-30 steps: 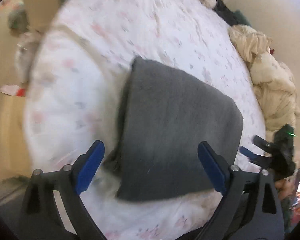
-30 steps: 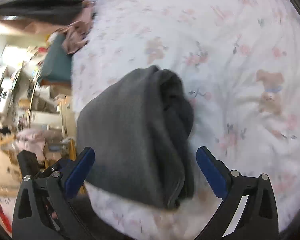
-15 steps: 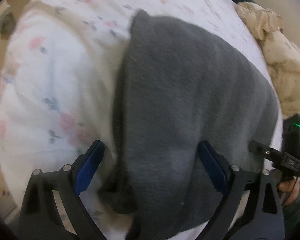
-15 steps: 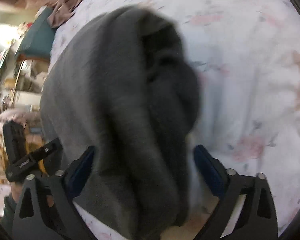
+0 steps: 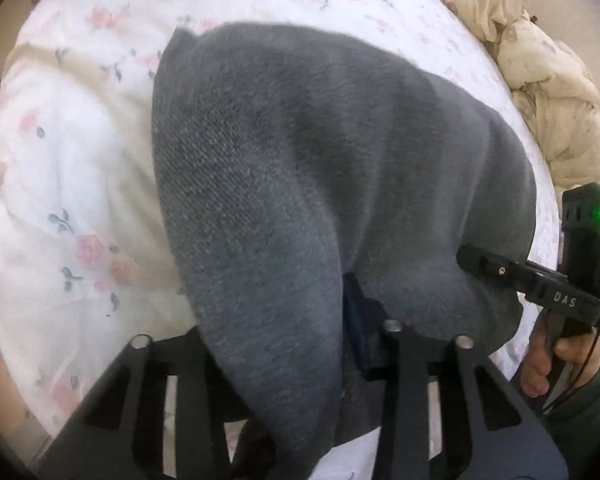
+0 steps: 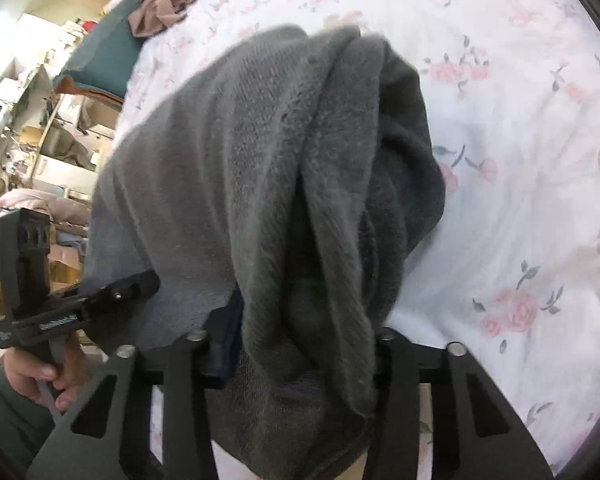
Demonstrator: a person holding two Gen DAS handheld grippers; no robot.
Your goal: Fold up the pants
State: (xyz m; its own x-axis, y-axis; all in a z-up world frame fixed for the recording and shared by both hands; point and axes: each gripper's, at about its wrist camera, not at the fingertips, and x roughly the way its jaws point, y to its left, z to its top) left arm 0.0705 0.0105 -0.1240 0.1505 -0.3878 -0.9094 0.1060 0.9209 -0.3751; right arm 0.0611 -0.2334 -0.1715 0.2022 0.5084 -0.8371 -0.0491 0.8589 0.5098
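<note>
The grey pants (image 5: pixel 320 168) lie folded into a thick bundle on the floral bedsheet (image 5: pixel 60 184). My left gripper (image 5: pixel 284 344) is shut on the near edge of the pants, with cloth bunched between its fingers. My right gripper (image 6: pixel 300 344) is shut on the other near edge of the pants (image 6: pixel 260 168), where the folded layers stack up. The right gripper also shows in the left wrist view (image 5: pixel 540 288), pinching the bundle's right corner. The left gripper shows in the right wrist view (image 6: pixel 76 308) at the bundle's left corner. Most fingertip pads are hidden by cloth.
A crumpled cream duvet (image 5: pixel 540 72) lies at the bed's far right. A teal cushion (image 6: pixel 104 60) and pinkish clothes (image 6: pixel 160 4) sit at the bed's far side. Cluttered shelves (image 6: pixel 28 120) stand beyond the bed edge.
Both grippers have moved in onto the near edge of the pants and closed from wide open. The cloth is now gathered between their fingers.
</note>
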